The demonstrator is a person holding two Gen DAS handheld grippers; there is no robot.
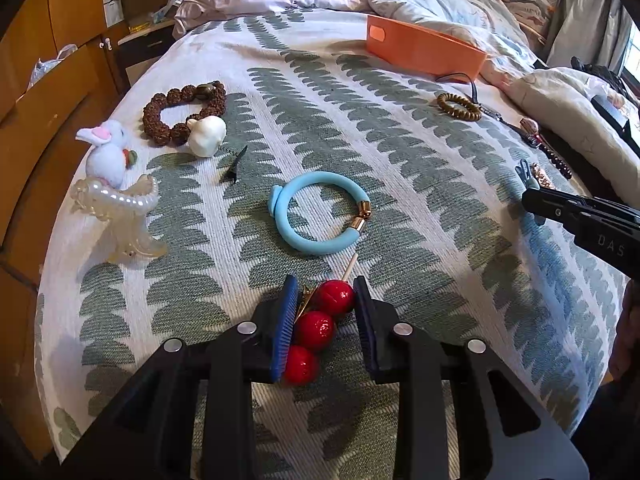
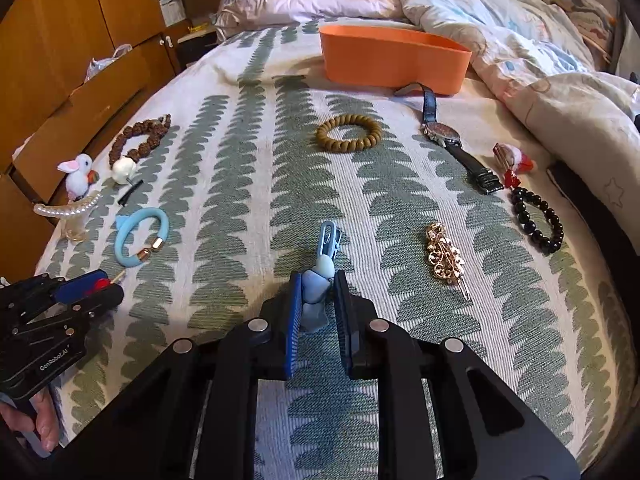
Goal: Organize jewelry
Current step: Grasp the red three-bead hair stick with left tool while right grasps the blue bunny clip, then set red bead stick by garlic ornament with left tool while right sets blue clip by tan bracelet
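Note:
My left gripper (image 1: 325,288) is shut on a red bead hair stick (image 1: 316,330), three glossy red balls on a thin wooden pin, low on the bedspread. A light blue bangle (image 1: 316,220) with gold caps lies just beyond it. My right gripper (image 2: 318,280) is shut on a pale blue hair clip (image 2: 320,280) whose clasp end pokes out ahead of the pads. In the right wrist view the left gripper (image 2: 96,286) shows at the lower left, with a hand (image 2: 40,420) on its handle. An orange box (image 2: 394,60) stands at the far end of the bedspread.
Lying about are a tan bead bracelet (image 2: 348,135), a black-strap watch (image 2: 448,136), a gold clip (image 2: 444,256), a black bead bracelet (image 2: 538,220), a brown bead bracelet (image 1: 182,114), a pearl claw clip (image 1: 120,216) and a plush bunny clip (image 1: 106,152). Rumpled quilts (image 2: 460,12) lie behind; wooden drawers (image 1: 48,92) stand left.

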